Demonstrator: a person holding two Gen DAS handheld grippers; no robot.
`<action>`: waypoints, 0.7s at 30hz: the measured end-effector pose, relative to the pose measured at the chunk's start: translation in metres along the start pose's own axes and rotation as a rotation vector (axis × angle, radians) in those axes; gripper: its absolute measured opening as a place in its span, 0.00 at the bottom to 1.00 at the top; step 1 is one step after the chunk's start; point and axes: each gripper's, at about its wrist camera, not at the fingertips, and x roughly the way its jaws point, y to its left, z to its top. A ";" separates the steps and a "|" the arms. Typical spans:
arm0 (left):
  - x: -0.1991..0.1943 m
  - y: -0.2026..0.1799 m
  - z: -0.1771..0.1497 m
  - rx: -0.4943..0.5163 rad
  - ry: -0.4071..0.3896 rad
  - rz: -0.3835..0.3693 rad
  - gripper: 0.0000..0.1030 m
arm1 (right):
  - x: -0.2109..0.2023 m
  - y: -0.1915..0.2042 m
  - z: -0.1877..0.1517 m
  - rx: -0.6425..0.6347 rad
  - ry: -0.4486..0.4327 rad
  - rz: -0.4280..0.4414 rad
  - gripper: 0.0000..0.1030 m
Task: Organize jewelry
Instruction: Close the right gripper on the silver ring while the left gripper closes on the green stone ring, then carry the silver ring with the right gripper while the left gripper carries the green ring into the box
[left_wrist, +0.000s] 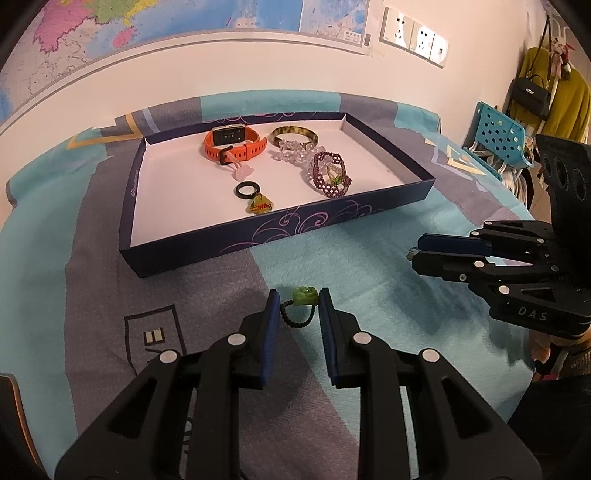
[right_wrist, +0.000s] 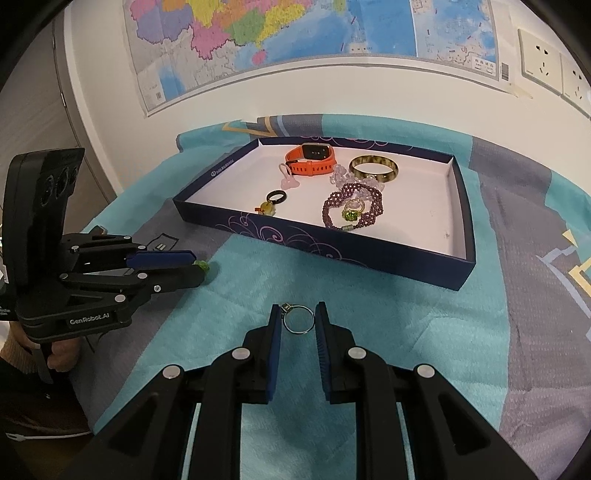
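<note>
Both grippers are black plastic with round silver screws. The left gripper (left_wrist: 300, 308) and right gripper (right_wrist: 297, 319) have blue ribbed pads (left_wrist: 268, 338). White letters mark their sides.

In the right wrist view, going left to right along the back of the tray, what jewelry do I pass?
Pink charm → orange watch → bangle, all lying in the tray.

Ahead of both pairs of jaws, only bare cloth (right_wrist: 229, 295) lies before the box's near wall (right_wrist: 332, 245) stands across the way.
</note>
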 end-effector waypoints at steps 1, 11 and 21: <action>-0.001 -0.001 0.000 -0.001 -0.002 -0.002 0.21 | 0.000 0.000 0.001 0.000 -0.002 -0.001 0.16; -0.008 -0.004 0.003 -0.002 -0.025 -0.009 0.21 | -0.002 0.001 0.008 -0.006 -0.017 0.003 0.16; -0.011 -0.009 0.007 0.005 -0.038 -0.012 0.21 | -0.003 0.001 0.011 -0.008 -0.026 0.008 0.16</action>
